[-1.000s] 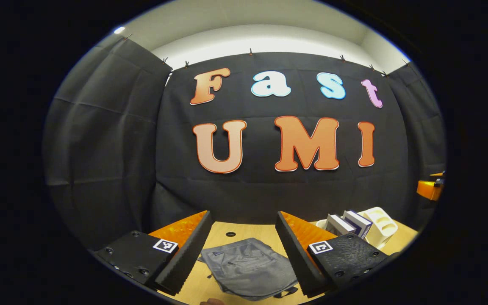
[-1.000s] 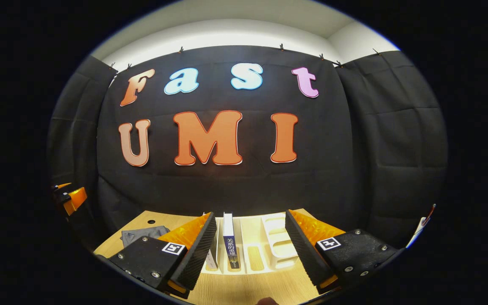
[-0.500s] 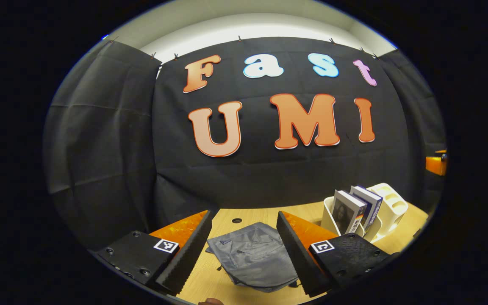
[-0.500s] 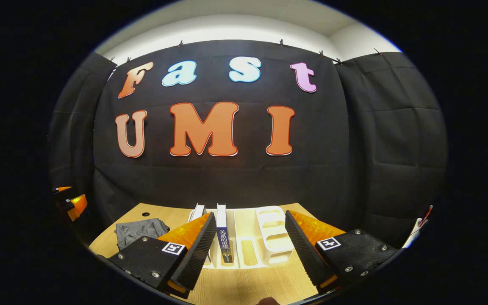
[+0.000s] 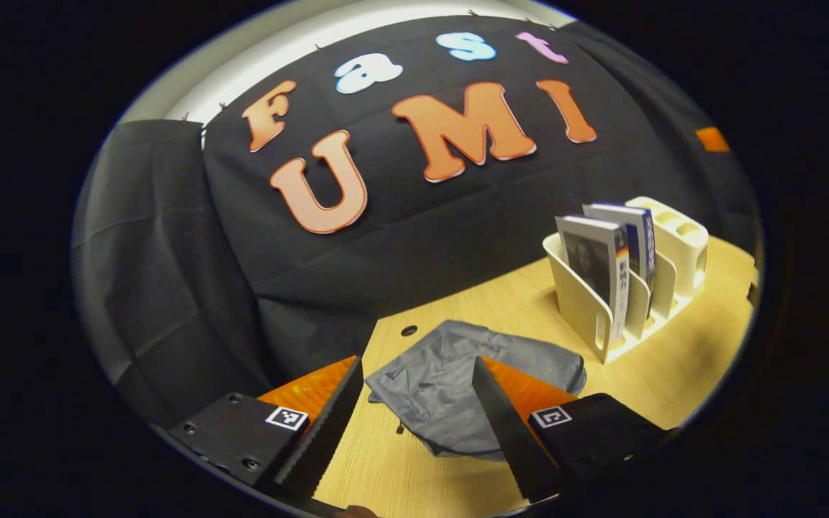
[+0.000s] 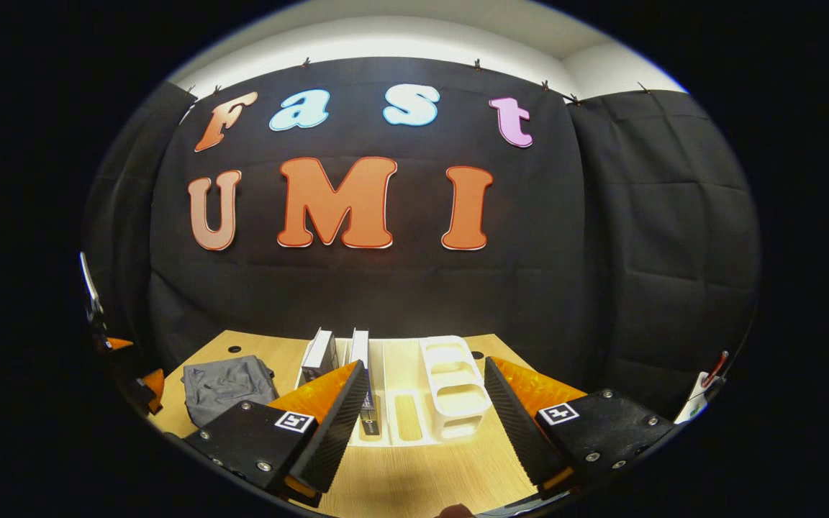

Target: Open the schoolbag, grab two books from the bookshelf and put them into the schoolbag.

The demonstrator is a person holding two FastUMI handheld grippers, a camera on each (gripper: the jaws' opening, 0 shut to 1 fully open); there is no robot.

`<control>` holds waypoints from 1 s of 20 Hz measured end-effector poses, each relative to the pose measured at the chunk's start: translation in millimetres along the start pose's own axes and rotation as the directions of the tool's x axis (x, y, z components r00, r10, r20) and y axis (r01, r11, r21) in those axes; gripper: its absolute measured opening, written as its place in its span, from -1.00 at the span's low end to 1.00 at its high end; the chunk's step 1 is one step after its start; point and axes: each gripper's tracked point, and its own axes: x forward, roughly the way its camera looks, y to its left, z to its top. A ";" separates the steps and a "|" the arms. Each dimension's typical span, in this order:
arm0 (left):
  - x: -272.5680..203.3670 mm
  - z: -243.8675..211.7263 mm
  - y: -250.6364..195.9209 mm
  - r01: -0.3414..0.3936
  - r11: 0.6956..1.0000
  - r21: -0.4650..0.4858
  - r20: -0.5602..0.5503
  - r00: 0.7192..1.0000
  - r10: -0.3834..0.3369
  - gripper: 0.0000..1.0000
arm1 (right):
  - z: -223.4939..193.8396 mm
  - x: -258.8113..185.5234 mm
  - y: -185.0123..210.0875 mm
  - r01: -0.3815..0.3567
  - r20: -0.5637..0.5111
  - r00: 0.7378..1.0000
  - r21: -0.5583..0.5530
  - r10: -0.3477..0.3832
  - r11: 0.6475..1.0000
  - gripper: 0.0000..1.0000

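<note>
A flat grey schoolbag point(image 5: 450, 385) lies on the wooden table point(image 5: 529, 309), just ahead of my left gripper point(image 5: 414, 374), which is open and holds nothing. A white slotted bookshelf point(image 5: 605, 309) stands to its right with two upright books point(image 5: 598, 262) in it. In the right gripper view the bookshelf point(image 6: 450, 388) is straight ahead, with the books point(image 6: 321, 352) at its left side and the schoolbag point(image 6: 224, 385) further left. My right gripper point(image 6: 425, 392) hangs open above the table's front, nothing between its fingers. The left gripper point(image 6: 137, 378) shows at the left edge.
Black cloth walls close the table in at the back and both sides. A round cable hole point(image 5: 409, 330) sits in the table behind the bag. Bare wood point(image 6: 414, 475) lies between the right gripper and the bookshelf.
The left gripper has tilted down and rolled, bringing the schoolbag and bookshelf higher in its view. The right gripper has tipped down slightly, so the shelf sits higher. Both stay open.
</note>
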 end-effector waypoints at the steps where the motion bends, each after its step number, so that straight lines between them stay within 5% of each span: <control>1: 0.9 -6.6 -9.2 0.014 1.000 0.025 -0.012 1.000 -0.014 0.94 | -1.7 -0.7 -1.9 0.006 -0.004 1.000 -0.002 -0.006 1.000 0.94; 9: 14.7 -61.1 -64.4 0.126 0.958 0.256 -0.105 0.989 -0.102 0.94 | -18.1 -1.4 -25.4 0.058 -0.044 0.997 0.005 -0.057 0.998 0.94; 20: 43.5 -104.7 -138.1 0.280 0.882 0.378 -0.215 0.954 -0.211 0.94 | -39.0 -10.5 -49.4 0.118 -0.109 0.987 -0.005 -0.118 0.993 0.94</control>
